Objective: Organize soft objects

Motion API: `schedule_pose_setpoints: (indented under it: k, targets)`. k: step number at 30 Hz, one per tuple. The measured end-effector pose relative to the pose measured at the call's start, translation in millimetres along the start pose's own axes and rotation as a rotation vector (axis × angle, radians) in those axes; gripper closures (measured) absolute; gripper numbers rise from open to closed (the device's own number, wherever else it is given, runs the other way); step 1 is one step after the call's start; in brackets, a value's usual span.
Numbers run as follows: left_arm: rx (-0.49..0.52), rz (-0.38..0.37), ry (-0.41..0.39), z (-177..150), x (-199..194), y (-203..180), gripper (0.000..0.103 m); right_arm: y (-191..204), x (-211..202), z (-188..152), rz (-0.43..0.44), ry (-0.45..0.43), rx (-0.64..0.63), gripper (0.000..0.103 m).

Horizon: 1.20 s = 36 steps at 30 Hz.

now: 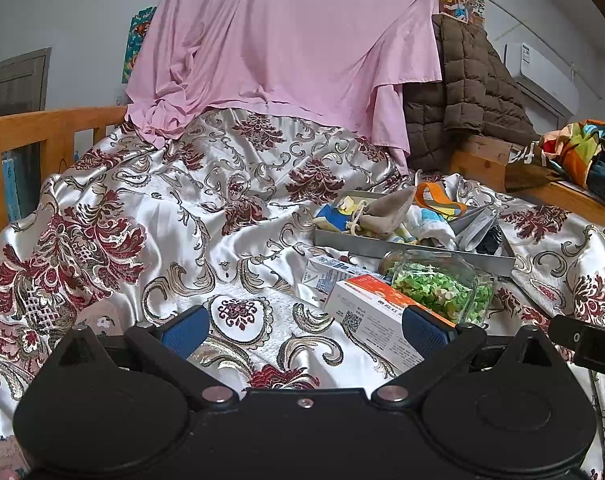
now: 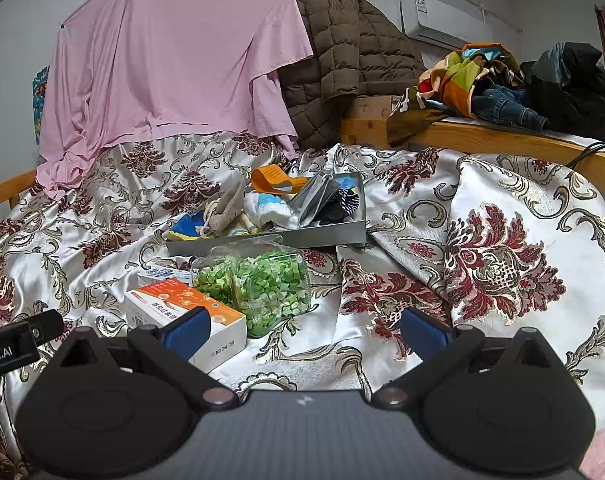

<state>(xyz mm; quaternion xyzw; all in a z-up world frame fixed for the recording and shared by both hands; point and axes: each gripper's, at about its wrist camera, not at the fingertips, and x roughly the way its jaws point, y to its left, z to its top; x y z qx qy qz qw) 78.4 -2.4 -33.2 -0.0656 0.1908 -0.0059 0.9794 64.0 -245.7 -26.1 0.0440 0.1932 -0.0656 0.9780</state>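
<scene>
Jaws of both grippers gape empty; gray tray of socks runs left-right.

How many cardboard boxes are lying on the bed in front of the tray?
2. An orange-and-white box lies nearest the grippers, left of the jar of green bits. A blue-and-white box sits just behind it, mostly hidden. More could be hidden behind the jar.

Bedspread: glossy satin cloth, woven brocade pattern. Tray: matt grey metal. Jar: clear glossy plastic or glass, cannot tell. Orange-white box: smooth printed cardboard. Pink sheet: matt soft cloth. Brown jacket: quilted matt fabric. Bed rail: smooth varnished wood. Finger pads: blue, textured, rubbery.
</scene>
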Motion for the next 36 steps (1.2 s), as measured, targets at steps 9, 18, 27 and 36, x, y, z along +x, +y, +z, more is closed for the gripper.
schedule_pose_setpoints:
  k: [9, 18, 27, 36]
  targets:
    - [0.029, 0.036, 0.014, 1.7, 0.8, -2.0, 0.001, 0.3, 0.1, 0.2, 0.001, 0.0, 0.0, 0.0]
    - [0.04, 0.038, 0.024, 3.5, 0.4, -5.1, 0.001, 0.3, -0.4, 0.2, 0.0, 0.0, 0.001, 0.0]
    - [0.043, 0.037, 0.022, 3.0, -0.5, -5.9, 0.001, 0.7, -0.7, 0.2, 0.001, 0.0, 0.001, 0.0]
    - [0.061, 0.038, 0.013, 3.8, -2.3, -7.6, 0.001, 0.7, -0.9, 0.1, 0.0, 0.0, 0.001, 0.0]
